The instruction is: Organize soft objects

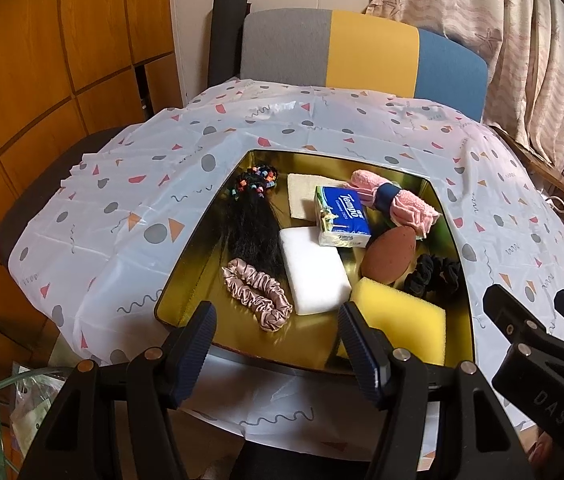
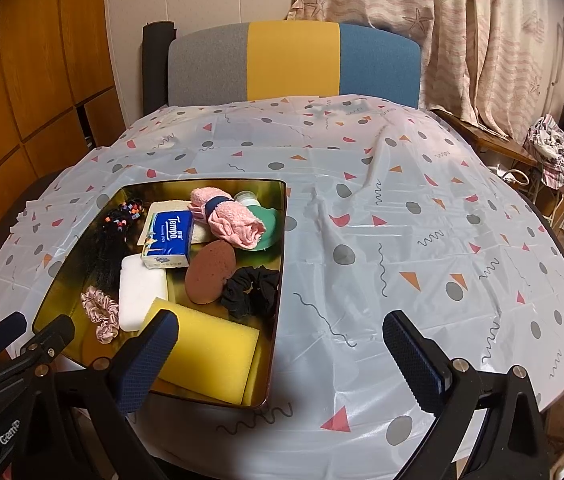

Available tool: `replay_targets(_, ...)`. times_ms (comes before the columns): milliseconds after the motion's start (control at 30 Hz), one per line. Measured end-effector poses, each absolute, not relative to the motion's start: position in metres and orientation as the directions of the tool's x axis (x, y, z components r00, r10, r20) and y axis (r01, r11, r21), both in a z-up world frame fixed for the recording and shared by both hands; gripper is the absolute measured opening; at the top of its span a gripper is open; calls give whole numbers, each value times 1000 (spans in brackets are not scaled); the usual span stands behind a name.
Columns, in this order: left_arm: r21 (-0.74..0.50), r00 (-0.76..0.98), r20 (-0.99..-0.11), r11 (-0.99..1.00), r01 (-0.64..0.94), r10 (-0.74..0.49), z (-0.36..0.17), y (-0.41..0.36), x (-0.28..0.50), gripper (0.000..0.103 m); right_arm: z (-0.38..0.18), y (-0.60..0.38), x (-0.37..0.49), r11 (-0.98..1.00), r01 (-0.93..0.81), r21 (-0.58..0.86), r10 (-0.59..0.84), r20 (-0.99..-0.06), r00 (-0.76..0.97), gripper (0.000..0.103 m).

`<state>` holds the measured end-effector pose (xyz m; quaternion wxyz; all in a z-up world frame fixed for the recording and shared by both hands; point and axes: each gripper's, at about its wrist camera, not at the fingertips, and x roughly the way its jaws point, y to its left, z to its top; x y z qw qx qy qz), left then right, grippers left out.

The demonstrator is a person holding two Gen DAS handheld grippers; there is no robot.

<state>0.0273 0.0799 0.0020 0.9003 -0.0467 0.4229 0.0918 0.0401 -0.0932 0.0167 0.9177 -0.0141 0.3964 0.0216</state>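
Note:
A gold metal tray (image 1: 186, 276) (image 2: 278, 300) on the table holds soft things: a yellow sponge (image 1: 398, 320) (image 2: 210, 340), a white sponge (image 1: 314, 272) (image 2: 140, 288), a pink scrunchie (image 1: 258, 294) (image 2: 102, 312), a black scrunchie (image 1: 438, 274) (image 2: 250, 290), a brown puff (image 1: 390, 256) (image 2: 210, 272), a Tempo tissue pack (image 1: 342, 216) (image 2: 170, 240), a rolled pink towel (image 1: 394, 200) (image 2: 230, 216), and a black hairpiece with coloured beads (image 1: 252, 220) (image 2: 118, 236). My left gripper (image 1: 278, 344) is open, empty, over the tray's near edge. My right gripper (image 2: 282, 356) is open, empty, at the tray's near right corner.
A patterned white tablecloth (image 2: 422, 240) covers the table, bare to the right of the tray. A grey, yellow and blue chair back (image 2: 294, 64) stands behind the table. Wooden cabinets (image 1: 42, 80) are left, curtains (image 2: 462, 40) right. A green item (image 2: 268, 224) lies under the towel.

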Motion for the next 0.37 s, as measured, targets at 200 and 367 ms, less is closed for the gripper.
replay_targets(200, 51, 639, -749, 978, -204, 173, 5, 74, 25, 64, 16, -94, 41, 999, -50, -5, 31, -730, 683, 103)
replay_targets(367, 86, 650, -734, 976, -200, 198, 7, 71, 24, 64, 16, -94, 41, 999, -48, -5, 30, -729, 684, 103)
